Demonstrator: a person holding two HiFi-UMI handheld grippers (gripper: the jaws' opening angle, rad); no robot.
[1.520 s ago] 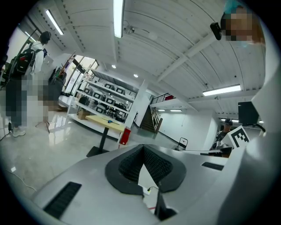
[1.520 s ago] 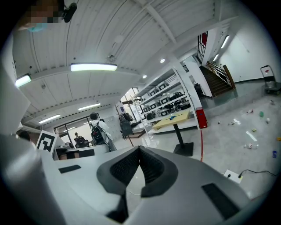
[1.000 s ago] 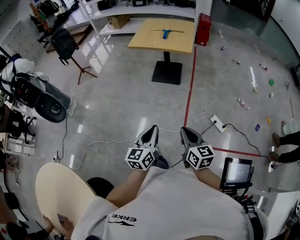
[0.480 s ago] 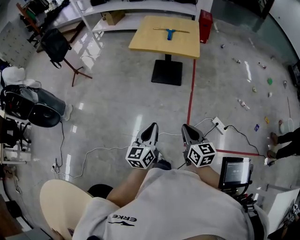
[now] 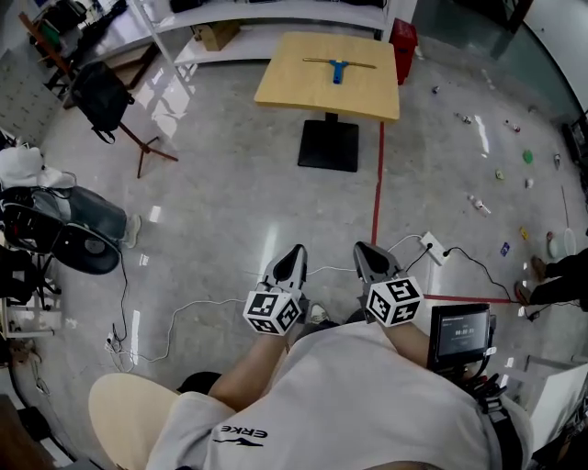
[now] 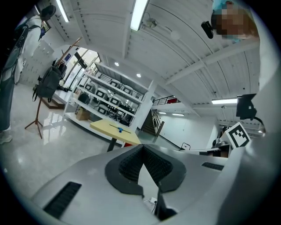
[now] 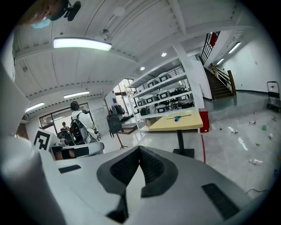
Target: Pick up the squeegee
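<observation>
The squeegee, a thin long blade on a blue handle, lies on a yellow square table far ahead across the floor. It also shows small on that table in the left gripper view and in the right gripper view. My left gripper and right gripper are held side by side in front of the person's body, well short of the table. Both point towards it. Each is shut with nothing between its jaws, and the tips meet in both gripper views.
A red line runs along the floor to the table's black foot. A white cable and power strip lie just ahead. A red box and white shelves stand behind the table. A bag on a stand is left, small litter right.
The person has walked towards the yellow table with both grippers carried along. The round beige table and the bags at the left have slid back. Both grippers stay shut.
</observation>
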